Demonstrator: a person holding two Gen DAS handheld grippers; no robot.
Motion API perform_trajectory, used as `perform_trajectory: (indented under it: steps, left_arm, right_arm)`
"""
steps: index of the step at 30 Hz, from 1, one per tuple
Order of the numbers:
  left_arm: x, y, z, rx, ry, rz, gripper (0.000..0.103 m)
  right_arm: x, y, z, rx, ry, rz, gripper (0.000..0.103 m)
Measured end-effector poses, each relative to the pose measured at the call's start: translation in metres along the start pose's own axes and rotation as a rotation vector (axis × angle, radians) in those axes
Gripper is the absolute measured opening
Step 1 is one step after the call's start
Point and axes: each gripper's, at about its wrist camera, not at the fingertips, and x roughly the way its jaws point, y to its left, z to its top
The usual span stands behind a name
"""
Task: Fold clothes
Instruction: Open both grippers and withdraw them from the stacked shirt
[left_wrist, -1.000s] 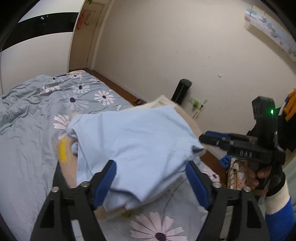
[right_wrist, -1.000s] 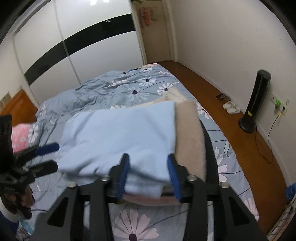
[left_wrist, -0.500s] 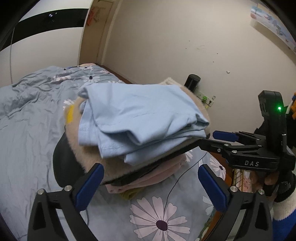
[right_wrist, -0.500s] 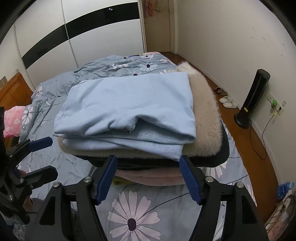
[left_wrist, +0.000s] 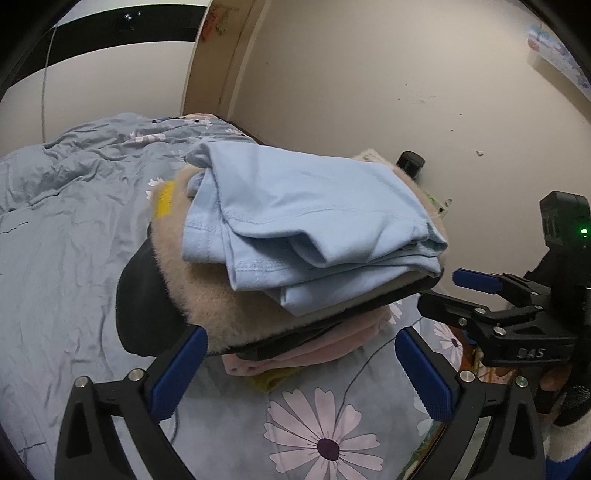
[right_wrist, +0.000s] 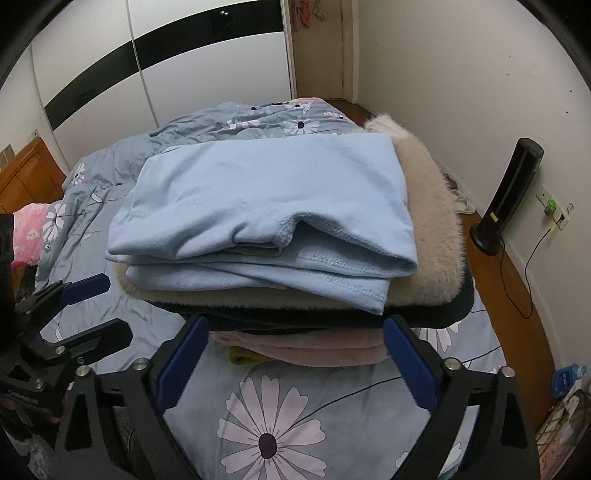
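**Right wrist view: folded blue garment lies at twelve o'clock, free of both grippers**

The right wrist view looks down along the right gripper, whose jaws are opening wide with nothing between them. Straight ahead at twelve o'clock, just beyond the fingertips, sits the folded light blue garment. It tops a pile of clothes: a beige fleece, a dark layer and a pink layer beneath. The pile rests on a floral bedspread. The garment's long axis runs from nine to three o'clock, across the fingers.

In the left wrist view, the left gripper stands fully spread and empty. The garment lies at twelve o'clock there too, higher than the blue pads. Both grippers seem about equally near; neither touches the cloth.
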Motion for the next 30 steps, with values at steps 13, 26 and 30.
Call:
perform_trajectory:
  steps: [13, 26, 30]
  left_arm:
    - [0.018, 0.005, -0.005, -0.008, 0.020, 0.126, 0.103]
    - [0.020, 0.003, -0.001, -0.010, 0.019, 0.152, 0.103]
    - [0.013, -0.001, 0.004, 0.009, -0.007, 0.157, 0.103]
  right_arm:
    - [0.012, -0.008, -0.004, 0.018, 0.023, -0.065, 0.103]
    - [0.014, -0.010, -0.003, 0.020, 0.038, -0.079, 0.103]
    - [0.012, -0.009, -0.001, 0.019, 0.034, -0.082, 0.103]
